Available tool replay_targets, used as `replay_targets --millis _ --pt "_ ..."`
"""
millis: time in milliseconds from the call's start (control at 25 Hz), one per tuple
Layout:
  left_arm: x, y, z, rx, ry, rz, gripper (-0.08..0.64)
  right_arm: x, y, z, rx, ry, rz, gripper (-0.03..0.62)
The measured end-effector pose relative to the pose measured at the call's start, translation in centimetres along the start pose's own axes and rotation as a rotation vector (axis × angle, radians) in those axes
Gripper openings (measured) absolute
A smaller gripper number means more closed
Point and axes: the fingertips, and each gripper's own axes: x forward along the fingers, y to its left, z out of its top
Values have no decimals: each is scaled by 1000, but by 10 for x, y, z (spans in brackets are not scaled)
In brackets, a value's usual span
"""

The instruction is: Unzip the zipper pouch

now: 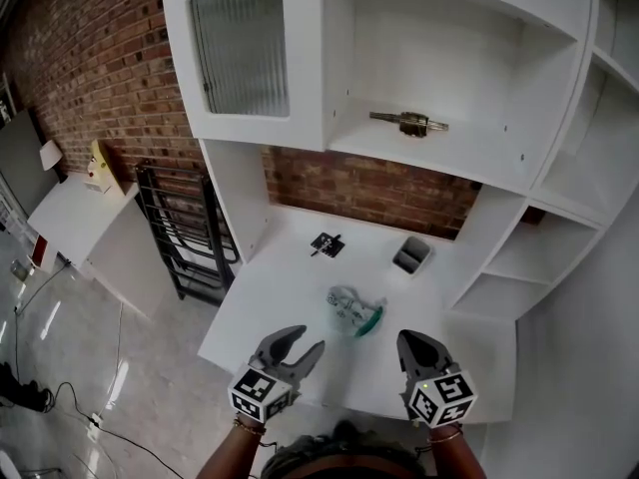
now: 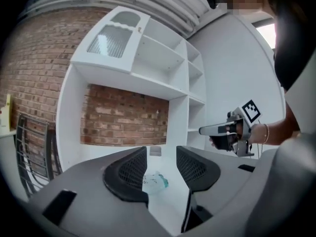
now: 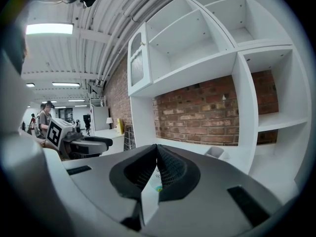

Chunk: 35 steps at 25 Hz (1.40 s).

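A clear zipper pouch with a teal edge lies on the white desk, a little beyond both grippers. My left gripper hovers near the desk's front edge, to the pouch's left. Its jaws stand open with nothing between them. In the left gripper view the pouch shows through the gap, well ahead of the left gripper. My right gripper hangs to the pouch's right, shut and empty. In its own view the right gripper has its pads pressed together, and only a sliver of the pouch shows below them.
A small grey box and a black marker card sit at the back of the desk. Keys lie on the shelf above. A black rack stands left of the desk. White shelf walls close in the right side.
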Motion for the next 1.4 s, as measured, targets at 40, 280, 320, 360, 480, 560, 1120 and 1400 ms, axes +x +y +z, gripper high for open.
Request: replay_targets --millis 40,280,320,360,480,560,1120,1400 --pt "-6 2 5 -23 -22 14 176 0 1 1 1 -3 2 2" --pt "-29 5 12 74 -22 82 113 1 10 0 4 -14 6 0" --pt "-33 4 14 82 -31 81 90 1 12 1 3 -15 7 0" --pt "-35 3 16 85 -47 79 68 1 13 1 4 -18 10 0" --pt "-41 -1 19 89 -69 84 24 0 16 3 8 -33 23 1" --pt "-43 -1 20 93 -69 93 12 0 18 5 1 -39 26 0" --pt "-51 11 33 54 -107 204 3 -6 18 5 -33 -37 -2 1" --pt "-49 2 40 53 -124 206 3 -13 12 8 -35 -43 -18 0"
